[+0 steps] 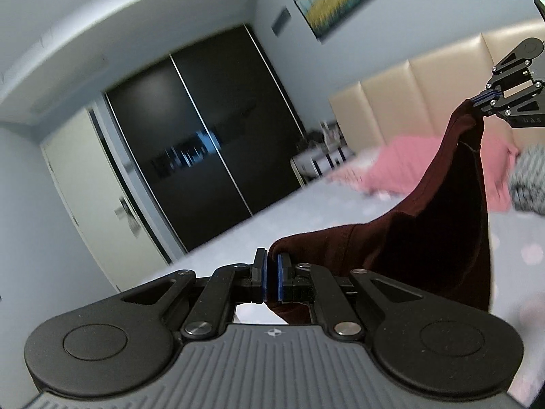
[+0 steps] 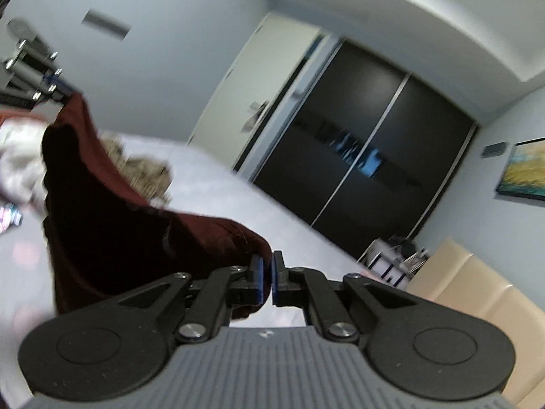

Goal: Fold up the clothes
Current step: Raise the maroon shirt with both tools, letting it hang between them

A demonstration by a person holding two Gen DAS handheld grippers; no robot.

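Note:
A dark maroon garment hangs stretched in the air above the bed, held at two corners. My left gripper is shut on one corner of it at the bottom of the left wrist view. The right gripper shows at the far right of that view, shut on the other corner. In the right wrist view the same garment runs from my right gripper, shut on its cloth, up to the left gripper at the upper left. The garment sags between the two grips.
A pale bedsheet lies below. Pink bedding and a grey knitted piece lie near the beige padded headboard. A leopard-print cloth and white cloth lie on the bed. A dark sliding wardrobe stands beyond.

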